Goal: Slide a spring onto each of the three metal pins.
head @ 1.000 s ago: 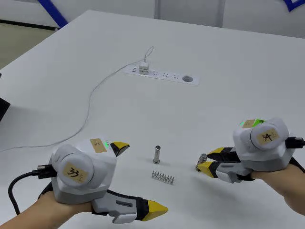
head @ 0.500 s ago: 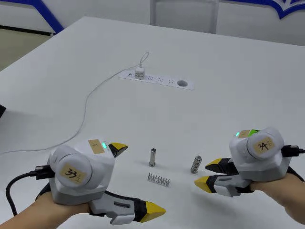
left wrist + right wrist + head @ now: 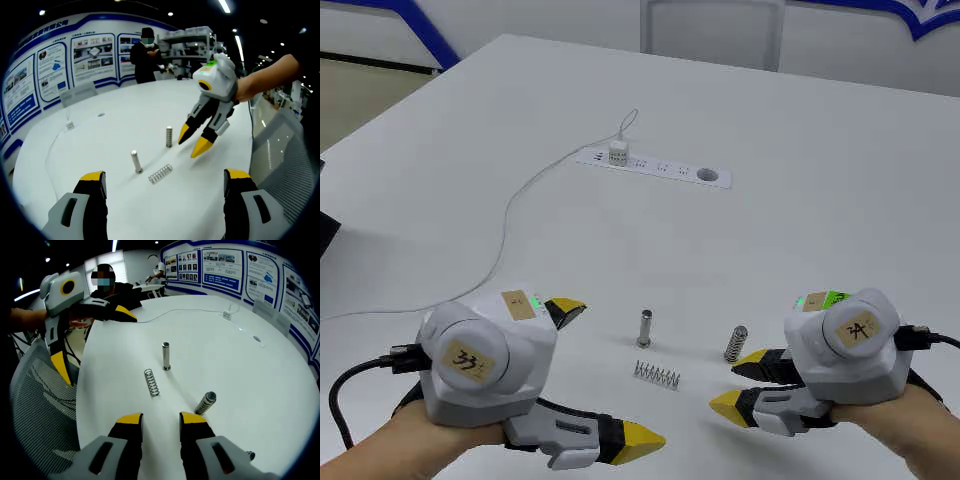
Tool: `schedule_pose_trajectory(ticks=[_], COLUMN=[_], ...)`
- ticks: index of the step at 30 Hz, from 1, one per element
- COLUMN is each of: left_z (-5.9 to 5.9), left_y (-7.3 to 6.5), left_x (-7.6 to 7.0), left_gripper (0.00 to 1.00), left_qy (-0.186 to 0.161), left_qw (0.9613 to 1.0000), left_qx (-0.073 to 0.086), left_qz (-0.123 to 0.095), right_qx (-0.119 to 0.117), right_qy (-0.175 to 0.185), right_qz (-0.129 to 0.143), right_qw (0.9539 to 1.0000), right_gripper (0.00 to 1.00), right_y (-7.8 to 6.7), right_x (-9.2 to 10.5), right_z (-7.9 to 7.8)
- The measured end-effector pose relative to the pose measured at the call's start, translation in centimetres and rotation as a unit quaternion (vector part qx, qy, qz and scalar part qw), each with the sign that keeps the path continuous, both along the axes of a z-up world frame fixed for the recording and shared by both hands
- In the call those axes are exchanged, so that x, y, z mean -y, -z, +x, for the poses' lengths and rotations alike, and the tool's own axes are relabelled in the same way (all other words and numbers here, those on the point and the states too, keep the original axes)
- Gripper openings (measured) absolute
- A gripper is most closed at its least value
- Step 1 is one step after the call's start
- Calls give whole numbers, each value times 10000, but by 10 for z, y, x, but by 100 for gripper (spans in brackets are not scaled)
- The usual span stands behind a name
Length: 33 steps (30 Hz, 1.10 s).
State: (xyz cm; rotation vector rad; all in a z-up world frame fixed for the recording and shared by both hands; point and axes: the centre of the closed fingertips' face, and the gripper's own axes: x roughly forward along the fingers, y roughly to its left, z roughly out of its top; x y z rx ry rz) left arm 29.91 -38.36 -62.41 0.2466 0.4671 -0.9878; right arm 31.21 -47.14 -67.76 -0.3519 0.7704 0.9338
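A bare metal pin [image 3: 645, 327] [image 3: 136, 161] [image 3: 165, 356] stands upright on the white table [image 3: 800, 200]. To its right a second pin [image 3: 735, 343] [image 3: 169, 136] [image 3: 205, 403] stands with a spring coiled around it. A loose spring [image 3: 657, 375] [image 3: 160, 173] [image 3: 151, 382] lies flat just in front of the bare pin. My left gripper [image 3: 605, 373] [image 3: 164, 176] [image 3: 92, 340] is open wide to the left of the parts, holding nothing. My right gripper [image 3: 730, 383] [image 3: 191, 141] [image 3: 161, 418] is open and empty, its tips just short of the sprung pin.
A white power strip [image 3: 655, 167] with a plug [image 3: 618, 153] lies farther back; its cable [image 3: 510, 215] trails off to the left edge. A mesh chair [image 3: 35, 405] sits by the table's near side. A person [image 3: 146, 55] stands beyond the far end.
My right gripper, which had its jaws around the sprung pin, has let go and drawn back toward me. The pin stays upright with its spring. My left gripper has hardly moved.
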Motion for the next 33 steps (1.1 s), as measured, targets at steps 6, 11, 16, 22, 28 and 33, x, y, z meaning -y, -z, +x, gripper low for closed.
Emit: schedule_pose_trajectory(ticks=[6,11,16,22,28,33], left_z=[1,4,4,5,6,6], left_y=[2,2,3,6,10,13], left_x=[-7,-10,-12,-19,-26,-29], left_gripper=[100,100,100,100,100,100], left_qy=[-60,-124,-152,-230,-306,-340], left_qw=[10000,9999,9999,9997,9994,9992], left_qx=[-31,-46,-63,-111,-158,-209], left_qz=[19,13,6,9,36,40], right_qx=[87,63,53,97,117,86], right_qy=[-38,-110,-161,-220,-171,-146], right_qz=[137,157,193,216,238,138], right_qw=[9999,9998,9997,9995,9995,9998], right_gripper=[30,30,29,29,27,26], right_y=[-3,1,4,5,9,18], right_x=[-11,-19,-27,-37,-45,-49], right_z=[4,2,3,10,15,19])
